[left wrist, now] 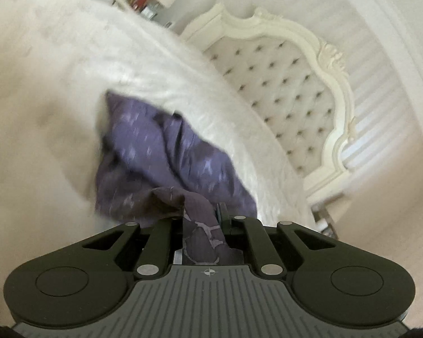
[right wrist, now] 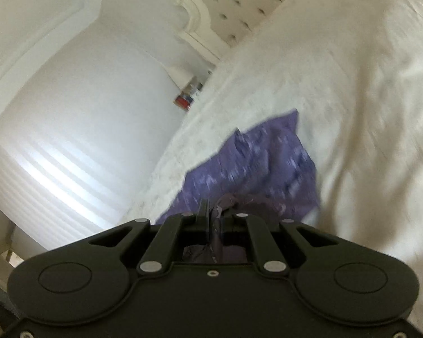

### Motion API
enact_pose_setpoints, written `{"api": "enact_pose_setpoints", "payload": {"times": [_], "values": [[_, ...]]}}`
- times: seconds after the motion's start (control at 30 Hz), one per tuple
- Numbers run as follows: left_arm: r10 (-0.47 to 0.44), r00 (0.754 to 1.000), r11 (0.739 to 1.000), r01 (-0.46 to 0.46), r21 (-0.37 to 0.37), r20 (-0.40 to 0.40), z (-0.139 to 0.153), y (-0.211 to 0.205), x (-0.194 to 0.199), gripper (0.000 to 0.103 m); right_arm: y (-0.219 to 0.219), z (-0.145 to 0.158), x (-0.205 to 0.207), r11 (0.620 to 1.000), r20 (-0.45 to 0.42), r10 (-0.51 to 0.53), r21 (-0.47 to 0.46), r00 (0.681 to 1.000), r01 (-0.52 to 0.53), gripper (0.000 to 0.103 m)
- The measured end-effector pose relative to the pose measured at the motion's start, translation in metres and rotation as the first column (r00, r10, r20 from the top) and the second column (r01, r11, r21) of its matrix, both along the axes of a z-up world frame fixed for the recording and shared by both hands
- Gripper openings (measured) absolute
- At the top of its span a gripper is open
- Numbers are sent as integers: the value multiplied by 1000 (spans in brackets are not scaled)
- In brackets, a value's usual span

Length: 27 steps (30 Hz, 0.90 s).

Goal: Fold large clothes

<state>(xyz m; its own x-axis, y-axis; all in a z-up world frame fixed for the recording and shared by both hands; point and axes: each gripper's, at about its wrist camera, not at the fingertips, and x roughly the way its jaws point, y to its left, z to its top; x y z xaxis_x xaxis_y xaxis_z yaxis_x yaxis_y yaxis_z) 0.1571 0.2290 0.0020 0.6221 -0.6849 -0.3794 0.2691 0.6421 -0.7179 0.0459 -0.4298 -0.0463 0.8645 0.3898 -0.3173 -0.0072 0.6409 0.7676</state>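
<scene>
The purple patterned garment (left wrist: 166, 152) lies bunched on the white fluffy bed cover (left wrist: 70, 56), well short of the tufted headboard (left wrist: 282, 84). Its long axis cannot be told for certain, owing to blur and bunching; the visible mass runs from both grippers away toward the headboard end. The left gripper (left wrist: 203, 217) has its jaws clamped on a gathered fold of the garment. The right gripper (right wrist: 211, 214) likewise has its jaws closed on a thin edge of the fabric.

Both wrist views look along their own fingers, tilted slightly down, close over the bed (left wrist: 70, 70). They share the purple cloth (left wrist: 166, 152) and, beyond it, the headboard (left wrist: 282, 84).
</scene>
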Motion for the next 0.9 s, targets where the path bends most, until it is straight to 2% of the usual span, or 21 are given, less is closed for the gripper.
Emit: {"api": "enact_pose_setpoints", "payload": {"times": [0.17,0.47,0.7,0.9], "values": [[24,999,999,-23,-25,37,14,-9,41,12,-4,14,44,999,56,-12,-30,998,14,14],[61,997,998,-62,18,39,18,-38,121,13,-5,15,136,993,80,-70,-89,994,78,14],[129,992,989,-128,76,-7,-2,-45,172,14,-11,-11,198,980,20,-150,-127,988,152,14],[150,986,981,-139,134,-73,-32,-54,206,18,-8,-40,239,970,-57,-167,-190,984,154,15]]}}
